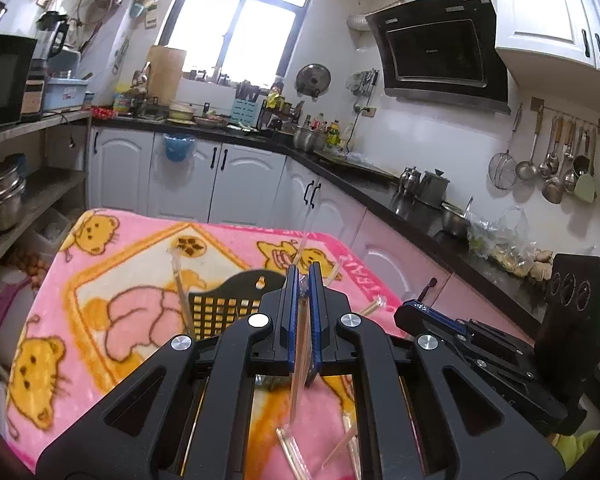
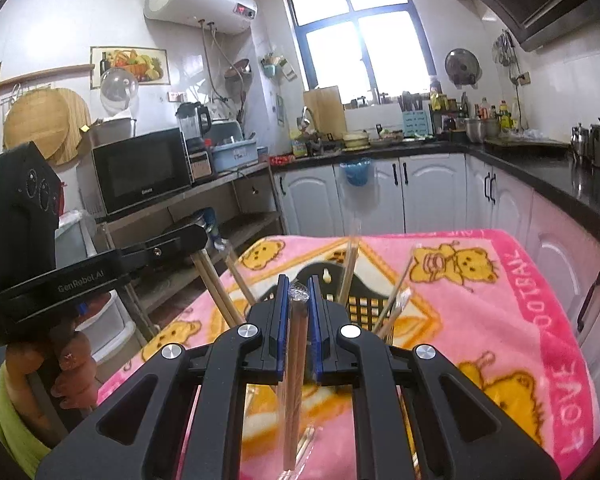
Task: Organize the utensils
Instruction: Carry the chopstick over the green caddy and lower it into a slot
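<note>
I counted two claws: the left claw [image 1: 305,280] and the right claw [image 2: 298,292], each closed on one wrapped pair of chopsticks [image 1: 300,344] [image 2: 296,360]. One black basket [image 2: 360,304] stood on one pink blanket [image 2: 500,320]. In the right wrist view, at least three wrapped pairs stood in the basket; the exact number I could not confirm. In the left wrist view, at least three wrapped pairs lay loose on the blanket near the lower edge.

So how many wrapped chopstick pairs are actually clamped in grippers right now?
2. One wrapped chopstick pair is in the left gripper, and a second pair is in the right gripper. More stand loose in the black basket, not counted.
</note>
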Tool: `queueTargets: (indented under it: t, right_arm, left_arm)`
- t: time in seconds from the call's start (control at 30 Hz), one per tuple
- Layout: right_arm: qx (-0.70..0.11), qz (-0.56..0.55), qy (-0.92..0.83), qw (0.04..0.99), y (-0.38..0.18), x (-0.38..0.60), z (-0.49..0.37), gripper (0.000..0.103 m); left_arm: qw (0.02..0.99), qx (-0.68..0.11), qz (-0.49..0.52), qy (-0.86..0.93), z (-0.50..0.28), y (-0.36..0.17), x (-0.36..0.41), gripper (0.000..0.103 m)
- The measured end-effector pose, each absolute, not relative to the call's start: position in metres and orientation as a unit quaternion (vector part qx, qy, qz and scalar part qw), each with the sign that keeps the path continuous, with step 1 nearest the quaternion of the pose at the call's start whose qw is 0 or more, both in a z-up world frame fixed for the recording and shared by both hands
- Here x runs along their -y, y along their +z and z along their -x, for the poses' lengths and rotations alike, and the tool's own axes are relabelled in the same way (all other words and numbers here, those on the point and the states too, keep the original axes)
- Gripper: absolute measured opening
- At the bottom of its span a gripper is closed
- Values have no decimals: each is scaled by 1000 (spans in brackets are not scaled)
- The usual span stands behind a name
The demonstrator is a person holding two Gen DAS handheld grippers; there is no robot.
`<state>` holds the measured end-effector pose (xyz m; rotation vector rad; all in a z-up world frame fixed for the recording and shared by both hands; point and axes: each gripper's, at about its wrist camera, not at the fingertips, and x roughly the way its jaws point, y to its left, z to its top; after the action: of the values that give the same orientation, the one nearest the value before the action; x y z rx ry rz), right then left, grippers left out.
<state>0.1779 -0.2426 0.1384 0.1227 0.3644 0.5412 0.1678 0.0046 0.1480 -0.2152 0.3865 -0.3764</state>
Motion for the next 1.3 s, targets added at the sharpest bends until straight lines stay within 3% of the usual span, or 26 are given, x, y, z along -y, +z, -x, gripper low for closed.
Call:
queueTargets:
  t: [0.67,1.3]
  right_arm:
    - [-117,-62,249,960,184,249,-212,10]
    - [-75,-70,201,974,209,265,-258,10]
  left_arm:
    - [974,-136,102,-148,-201,199,-15,3]
    - [982,-115,114,-100,-223,200,-38,3]
